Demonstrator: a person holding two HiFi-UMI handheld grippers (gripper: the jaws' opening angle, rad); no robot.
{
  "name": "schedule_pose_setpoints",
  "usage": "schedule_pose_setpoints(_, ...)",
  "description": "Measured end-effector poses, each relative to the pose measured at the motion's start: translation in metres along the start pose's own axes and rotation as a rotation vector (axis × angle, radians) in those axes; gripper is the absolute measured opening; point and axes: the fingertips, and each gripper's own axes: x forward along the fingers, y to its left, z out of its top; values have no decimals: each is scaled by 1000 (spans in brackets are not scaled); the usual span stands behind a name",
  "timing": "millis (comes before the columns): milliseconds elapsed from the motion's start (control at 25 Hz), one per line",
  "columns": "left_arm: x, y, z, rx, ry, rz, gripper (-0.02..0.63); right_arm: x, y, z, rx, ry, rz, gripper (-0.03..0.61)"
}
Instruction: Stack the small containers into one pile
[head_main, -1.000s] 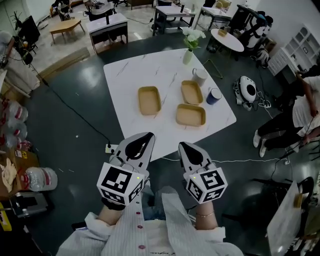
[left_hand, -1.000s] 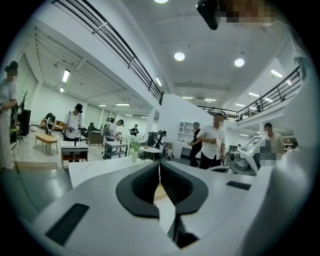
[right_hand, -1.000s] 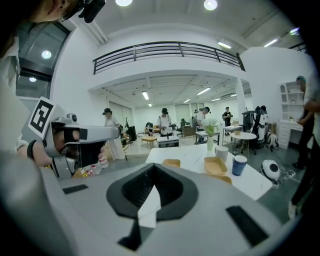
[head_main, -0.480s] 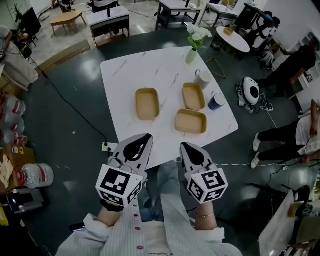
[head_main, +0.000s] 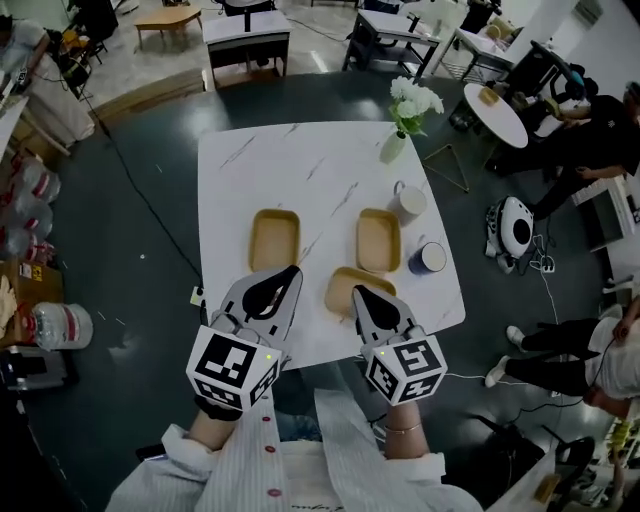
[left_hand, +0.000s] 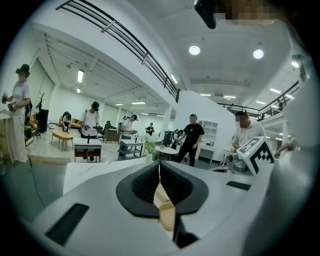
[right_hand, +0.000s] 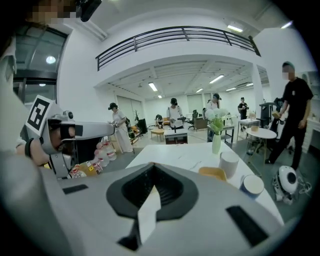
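Observation:
Three shallow tan containers lie apart on the white marble table (head_main: 240, 170): one at the left (head_main: 274, 240), one at the right (head_main: 379, 240), and a near one (head_main: 345, 288) partly hidden by my right gripper. My left gripper (head_main: 293, 269) is shut and empty, over the table's near edge just short of the left container. Through the slit below its jaw tips (left_hand: 159, 166), a tan container (left_hand: 163, 197) shows. My right gripper (head_main: 358, 290) is also shut and empty, its tip over the near container. The right gripper view (right_hand: 152, 167) shows a tan container (right_hand: 212, 173) ahead.
A vase of white flowers (head_main: 400, 130) stands at the table's far right corner. A white mug (head_main: 408, 202) and a blue cup (head_main: 428, 258) sit along the right edge beside the containers. A power strip and cable (head_main: 197, 295) lie on the floor at the left. People stand around.
Both grippers have moved forward from over the floor to the table's near edge. The right tip now overlaps the near container. Both stayed shut.

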Motion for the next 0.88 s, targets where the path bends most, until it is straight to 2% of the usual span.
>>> schedule_pose_setpoints(400, 50, 0, 26, -3, -29, 171, 21, 32, -49, 28, -65, 33, 176, 11)
schedule_pose_setpoints(680, 47, 4, 28, -22, -62, 278, 21, 41, -51, 34, -124, 51, 277, 11)
schedule_pose_setpoints(880, 40, 13, 25, -32, -63, 314, 21, 49, -45, 28, -145, 85, 307, 11)
